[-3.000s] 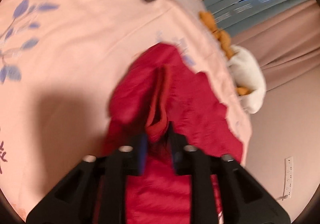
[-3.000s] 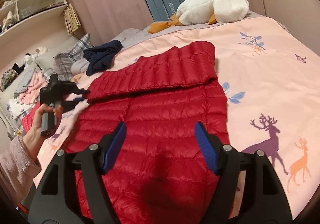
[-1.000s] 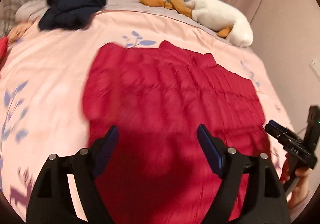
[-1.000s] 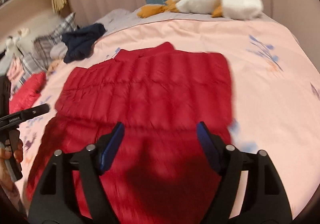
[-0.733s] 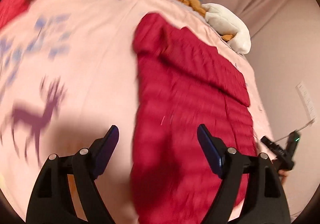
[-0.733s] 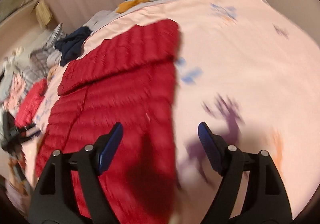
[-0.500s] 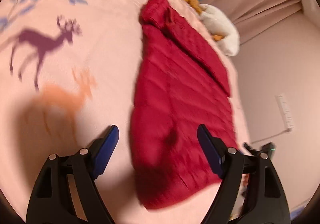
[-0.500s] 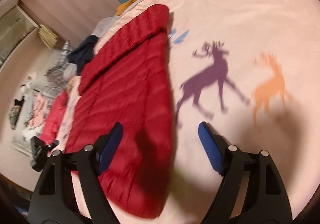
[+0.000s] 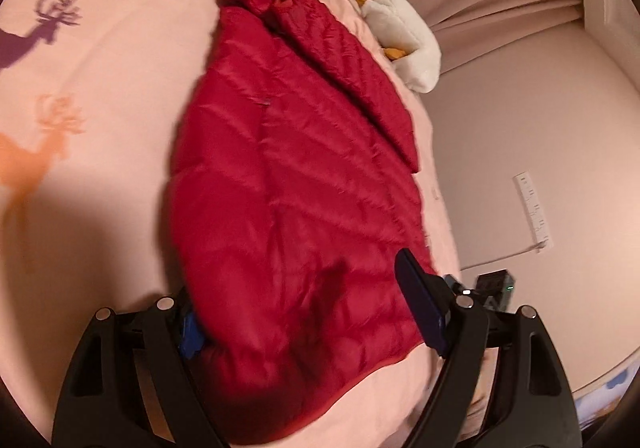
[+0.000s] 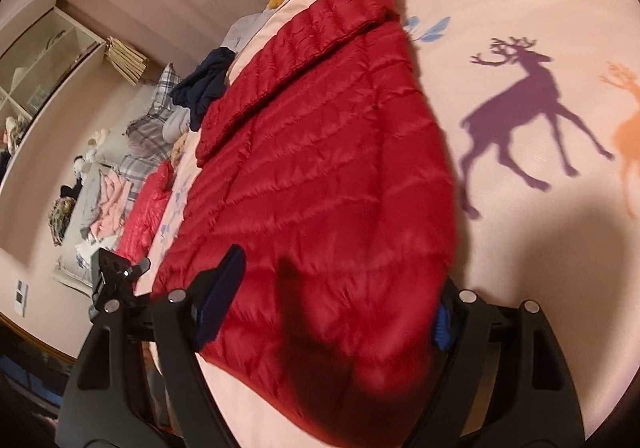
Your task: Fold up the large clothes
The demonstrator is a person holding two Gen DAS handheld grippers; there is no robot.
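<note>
Left wrist view: left gripper (image 9: 308,312) spread wide, astride red quilted jacket (image 9: 304,184) at frame centre on pink bedspread (image 9: 100,48). Right gripper (image 10: 332,296) likewise spread. Judged light, puffy, slippery; pinch hem corners.

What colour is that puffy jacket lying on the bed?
Red, with quilted stitch lines: the jacket shows best in the right wrist view.
</note>
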